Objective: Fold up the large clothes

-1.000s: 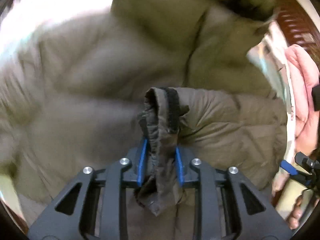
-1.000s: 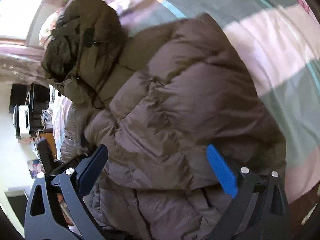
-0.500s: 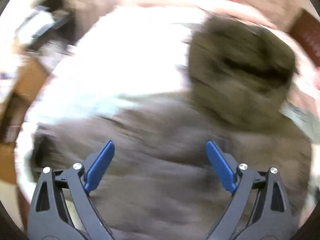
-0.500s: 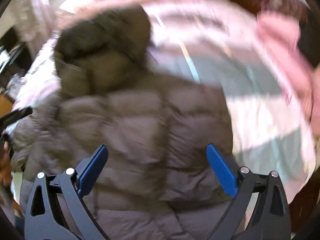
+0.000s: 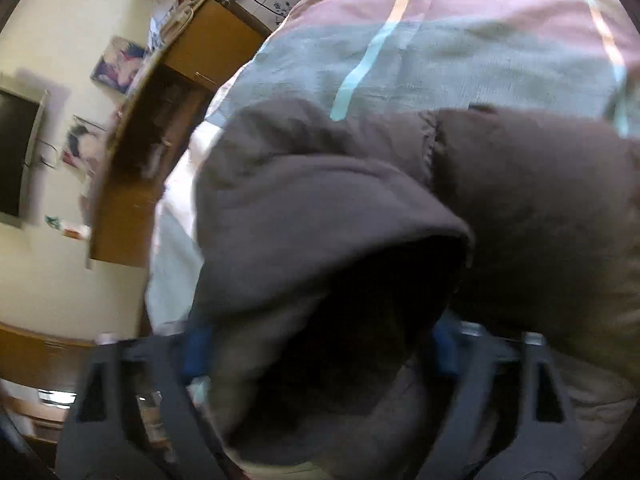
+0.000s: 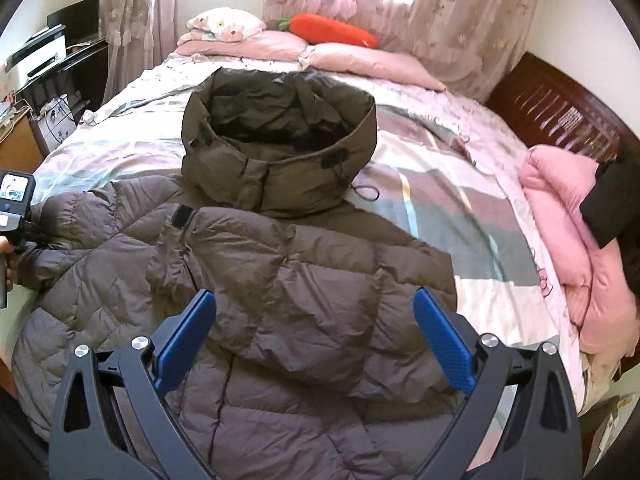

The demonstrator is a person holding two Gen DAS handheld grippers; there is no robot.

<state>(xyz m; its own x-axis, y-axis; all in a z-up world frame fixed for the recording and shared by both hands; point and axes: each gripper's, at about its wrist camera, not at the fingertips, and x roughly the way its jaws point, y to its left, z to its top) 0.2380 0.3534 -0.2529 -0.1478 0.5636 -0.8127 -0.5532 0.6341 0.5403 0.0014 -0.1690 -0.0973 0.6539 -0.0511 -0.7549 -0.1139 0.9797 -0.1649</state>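
Observation:
A large brown-grey puffer jacket (image 6: 280, 280) lies on the bed, one sleeve folded across its front and its olive hood (image 6: 276, 140) spread flat toward the pillows. My right gripper (image 6: 314, 340) is open and empty above the jacket's middle. My left gripper (image 5: 320, 356) is wide open at the jacket's left side, with a sleeve or shoulder fold (image 5: 320, 220) bulging between its fingers. That gripper's body also shows at the left edge of the right wrist view (image 6: 14, 208), against the jacket's left sleeve.
The bed (image 6: 460, 184) has a striped pastel sheet, pink pillows and an orange carrot plush (image 6: 332, 32) at the head. A folded pink quilt (image 6: 568, 240) lies at the right edge by the dark headboard. A wooden desk (image 5: 132, 152) stands left of the bed.
My left gripper let go of the dark cuff it held and opened, then swung to the jacket's left side. My right gripper pulled back and up, still open.

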